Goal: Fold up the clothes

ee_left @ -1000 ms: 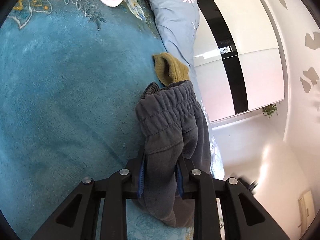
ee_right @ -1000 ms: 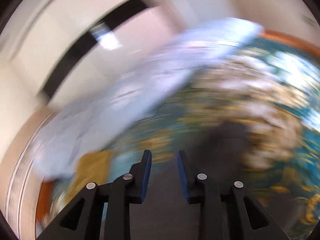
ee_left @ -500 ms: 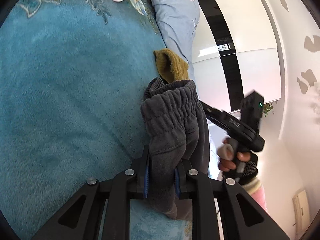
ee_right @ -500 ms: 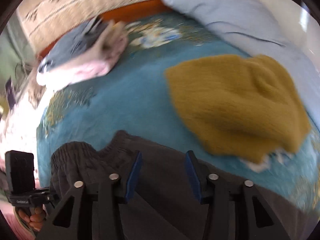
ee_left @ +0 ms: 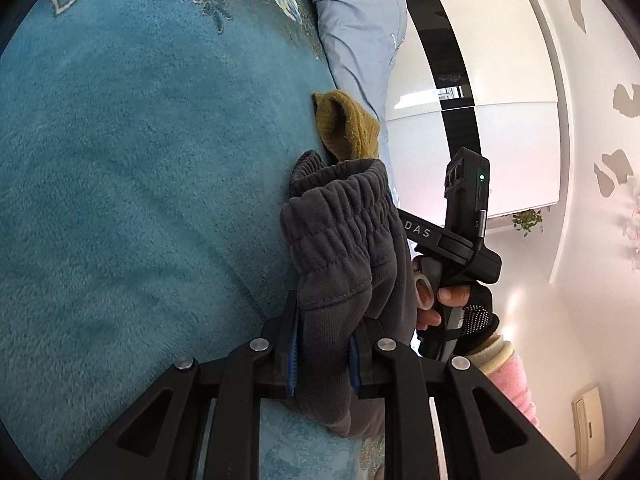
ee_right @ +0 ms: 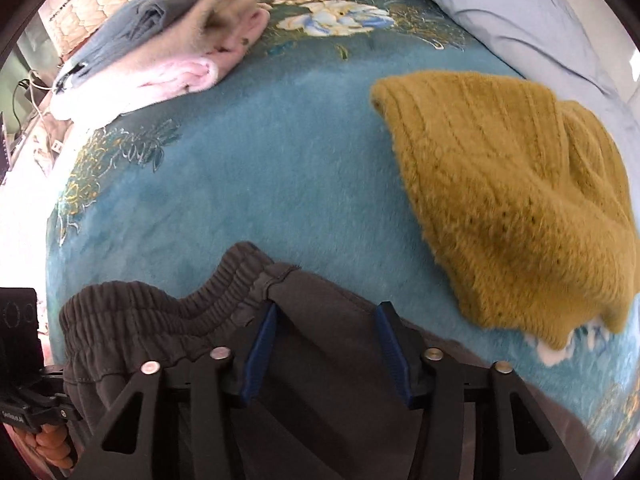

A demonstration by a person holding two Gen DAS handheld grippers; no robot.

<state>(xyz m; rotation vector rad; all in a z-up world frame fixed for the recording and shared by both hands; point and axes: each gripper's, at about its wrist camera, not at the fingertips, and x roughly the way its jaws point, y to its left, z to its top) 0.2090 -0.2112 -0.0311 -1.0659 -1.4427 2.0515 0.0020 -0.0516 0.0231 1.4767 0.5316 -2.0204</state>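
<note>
Dark grey fleece trousers with an elastic waistband lie bunched on a teal blanket. My left gripper is shut on the waistband end and holds it up. In the right wrist view the same trousers lie between the fingers of my right gripper, which is open and astride the waistband edge. The right gripper's body and the hand that holds it show behind the trousers in the left wrist view.
A mustard knitted sweater lies just beyond the trousers, also in the left wrist view. A stack of folded clothes sits at the far left of the bed. A light blue quilt runs along the far right side.
My right gripper swung in over the bed and came down on the trousers' waistband, its fingers wider apart. My left gripper kept its hold and lifted the waistband slightly.
</note>
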